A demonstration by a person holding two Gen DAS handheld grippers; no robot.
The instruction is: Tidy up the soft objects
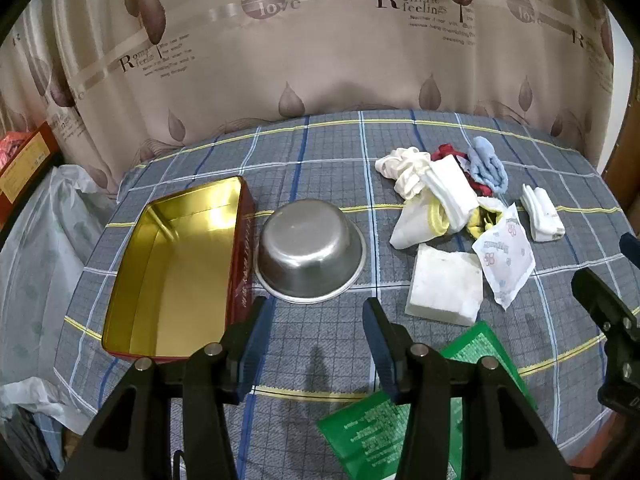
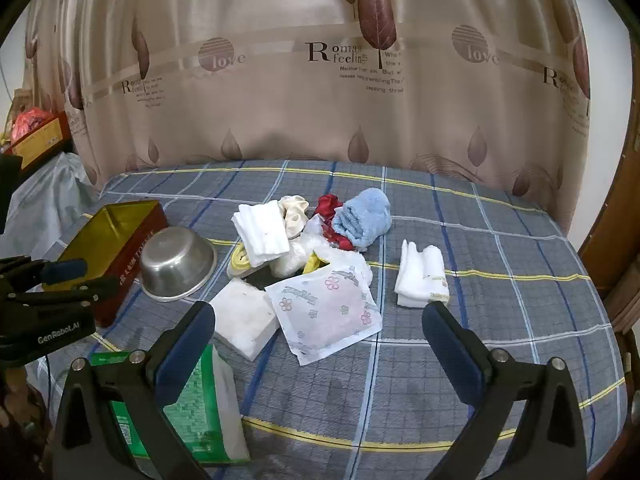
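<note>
A heap of soft things lies on the plaid cloth: a light blue towel [image 2: 364, 216], a red cloth [image 2: 330, 204], a cream scrunchie [image 2: 294, 210], a folded white cloth [image 2: 262, 230] and a yellow piece [image 2: 240, 258]. Around it lie a floral packet [image 2: 326, 312], a white block [image 2: 244, 318], a green tissue pack [image 2: 192, 404] and a separate folded white cloth [image 2: 422, 276]. My right gripper [image 2: 318, 312] is wide open above the packet, holding nothing. My left gripper [image 1: 315, 308] is open and holds nothing, just in front of the steel bowl [image 1: 310, 248].
A red tin with a gold inside [image 1: 172, 264] stands open left of the bowl. A beige printed curtain [image 1: 320, 60] hangs behind the table. Plastic bags [image 1: 44, 240] and an orange box [image 1: 24, 160] sit off the left edge. Wooden furniture [image 2: 616, 240] borders the right.
</note>
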